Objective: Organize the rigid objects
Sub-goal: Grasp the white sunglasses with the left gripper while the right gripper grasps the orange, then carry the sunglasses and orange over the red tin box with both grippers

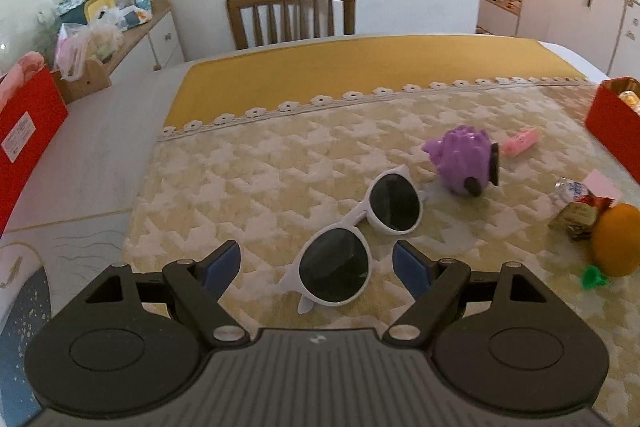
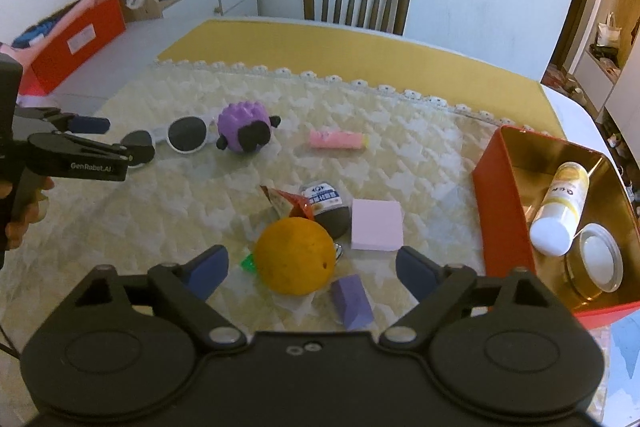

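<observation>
We hold the left gripper with its blue-padded jaws spread wide on either side of the nearer lens of the white-framed round sunglasses, neither pad touching the frame. The glasses lie flat on the cream quilted table cover, just beside the purple knobbly toy sheep. Our right gripper is also released, its jaws either side of the orange round fruit. Right of it stands the red box with gold lining, holding a white and yellow bottle.
</observation>
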The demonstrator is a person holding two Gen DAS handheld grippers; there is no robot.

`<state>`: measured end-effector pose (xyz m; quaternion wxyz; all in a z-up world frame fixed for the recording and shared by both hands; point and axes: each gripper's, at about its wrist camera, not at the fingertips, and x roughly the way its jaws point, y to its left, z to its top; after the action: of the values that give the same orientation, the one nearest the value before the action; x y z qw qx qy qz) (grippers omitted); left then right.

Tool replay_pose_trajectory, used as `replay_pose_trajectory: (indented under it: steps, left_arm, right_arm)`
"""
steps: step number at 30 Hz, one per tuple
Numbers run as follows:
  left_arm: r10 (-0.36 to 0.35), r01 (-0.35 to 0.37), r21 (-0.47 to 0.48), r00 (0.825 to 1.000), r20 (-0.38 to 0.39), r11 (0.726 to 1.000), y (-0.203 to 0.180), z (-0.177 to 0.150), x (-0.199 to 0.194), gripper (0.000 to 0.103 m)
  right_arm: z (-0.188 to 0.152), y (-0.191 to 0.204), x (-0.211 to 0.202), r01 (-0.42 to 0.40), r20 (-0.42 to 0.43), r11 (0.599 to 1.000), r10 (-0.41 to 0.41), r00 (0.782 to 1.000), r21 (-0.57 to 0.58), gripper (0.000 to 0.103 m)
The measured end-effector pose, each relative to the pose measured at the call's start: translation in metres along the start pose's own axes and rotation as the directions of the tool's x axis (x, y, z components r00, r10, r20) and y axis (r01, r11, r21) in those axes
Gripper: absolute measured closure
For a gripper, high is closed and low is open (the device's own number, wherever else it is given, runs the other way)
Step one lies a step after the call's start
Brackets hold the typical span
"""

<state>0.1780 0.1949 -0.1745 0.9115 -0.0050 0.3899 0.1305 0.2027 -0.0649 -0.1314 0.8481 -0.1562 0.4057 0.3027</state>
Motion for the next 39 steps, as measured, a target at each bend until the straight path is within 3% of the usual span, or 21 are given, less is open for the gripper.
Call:
replay_pose_trajectory:
  steps: [11,19,23,27,39]
  left_arm:
    - [0.062,-0.061,-0.157,0.998,0.002,0.986,0.001,-0.002,0.015,0.02]
    - [0.085,-0.086,-0.196,0.996,-0.013,0.977,0.0,-0.005,0.015,0.045]
    - [0.084,-0.085,-0.202,0.996,-0.013,0.976,-0.001,-0.005,0.014,0.045]
    - [0.086,-0.088,-0.19,0.996,-0.019,0.978,-0.001,-0.004,0.014,0.046]
    - [0.099,-0.098,-0.212,0.995,-0.006,0.972,0.003,-0.004,-0.001,0.047]
  right_arm:
    - [0.002,0.004,0.021,0.009,-0.043,1.0,-0.009,0.999,0.003,0.025]
    - [0.003,0.01,0.03,0.008,-0.06,1.0,-0.009,0.998,-0.015,0.031]
    - [0.003,0.01,0.032,0.012,-0.066,1.0,-0.013,0.998,-0.009,0.036]
    - [0.003,0.01,0.033,0.005,-0.069,1.0,-0.006,0.998,-0.007,0.049]
    - [-0.002,0.006,0.016,0.007,-0.032,1.0,-0.006,0.999,0.005,0.049]
